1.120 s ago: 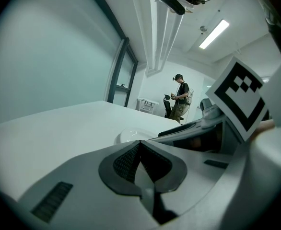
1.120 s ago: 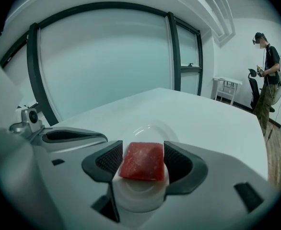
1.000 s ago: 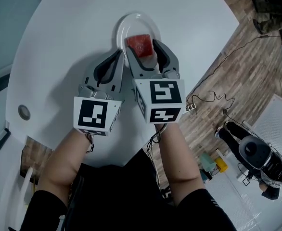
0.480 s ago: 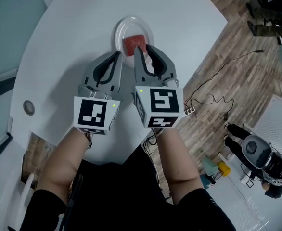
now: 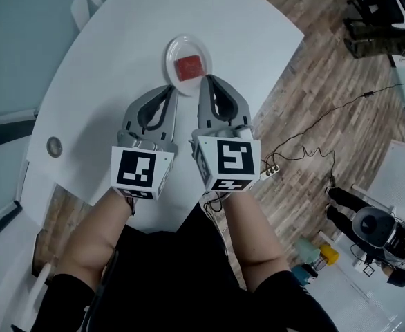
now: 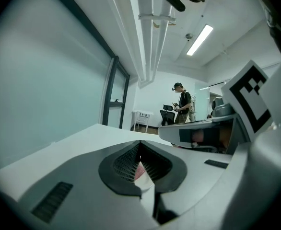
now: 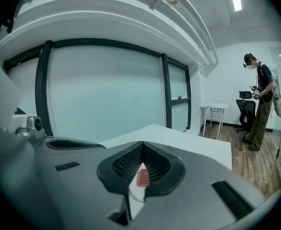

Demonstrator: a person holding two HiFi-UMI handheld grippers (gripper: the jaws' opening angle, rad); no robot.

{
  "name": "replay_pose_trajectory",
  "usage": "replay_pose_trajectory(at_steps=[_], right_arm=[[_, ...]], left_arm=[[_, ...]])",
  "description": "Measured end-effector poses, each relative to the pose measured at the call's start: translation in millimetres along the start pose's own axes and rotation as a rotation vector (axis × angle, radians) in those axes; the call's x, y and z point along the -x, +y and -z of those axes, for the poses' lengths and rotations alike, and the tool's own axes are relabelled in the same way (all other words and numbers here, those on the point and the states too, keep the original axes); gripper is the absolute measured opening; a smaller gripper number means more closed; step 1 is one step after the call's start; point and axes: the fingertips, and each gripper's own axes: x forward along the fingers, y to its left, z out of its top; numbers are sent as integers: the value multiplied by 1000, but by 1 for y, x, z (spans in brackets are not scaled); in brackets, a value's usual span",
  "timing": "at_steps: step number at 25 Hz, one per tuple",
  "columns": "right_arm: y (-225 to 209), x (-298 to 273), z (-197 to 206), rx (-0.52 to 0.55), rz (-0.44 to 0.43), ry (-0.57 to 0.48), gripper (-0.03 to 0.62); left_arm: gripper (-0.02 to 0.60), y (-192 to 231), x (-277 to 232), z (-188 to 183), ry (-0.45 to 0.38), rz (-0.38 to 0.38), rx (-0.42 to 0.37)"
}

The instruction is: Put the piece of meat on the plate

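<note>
The piece of meat (image 5: 188, 66), a red square slab, lies flat in the middle of the small white plate (image 5: 201, 47), toward the far edge of the round white table (image 5: 106, 81). Neither claw holds it.

Both claws are pinched narrow, tips together with nothing in them. In the head view the left gripper (image 5: 171, 88) has its tips just at 7 o'clock of the plate. The right gripper (image 5: 206, 80) has its tips at 5 o'clock, overlapping the plate's near rim. Each gripper view looks through the small gap behind its own closed tips. There the left gripper (image 6: 140, 143) frames a sliver of the meat (image 6: 139, 171). The right gripper (image 7: 141, 144) frames the meat (image 7: 143, 177) on its white plate.

The tabletop around the plate is plain white. A round grey grommet (image 5: 54, 146) sits at 9 o'clock of the left gripper, well apart from it. Off the table, at 3 o'clock of the right gripper, a black cable (image 5: 306, 140) runs across the wooden floor (image 5: 313, 81) to a small socket block (image 5: 271, 170). A standing person (image 5: 375, 230) is at 4 o'clock, and a dark office chair (image 5: 385, 2) at 2 o'clock. The right gripper view shows that person (image 7: 259, 107) beside a chair (image 7: 246, 110) and a small white side table (image 7: 215, 110), with a frosted glass wall (image 7: 107, 95) behind the main table.
</note>
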Motion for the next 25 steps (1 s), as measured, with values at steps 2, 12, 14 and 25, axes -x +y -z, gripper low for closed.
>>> replay_pose_trajectory(at_steps=[2,12,14,25], right_arm=[[6,14,-10,6,2,-29,5],[17,66,-53,15,10,-133,3],[21,78,-57,14,9,-144,3],[52,136,-82,40,-29,-223,3]], left_arm=[[3,-8,13,-9,-16,6,-11],[3,-47,48,-52,-74,57,-76],[3,-57,56,-62,-91,76,-85],[3,-76,113,-79,-106,91,-114]])
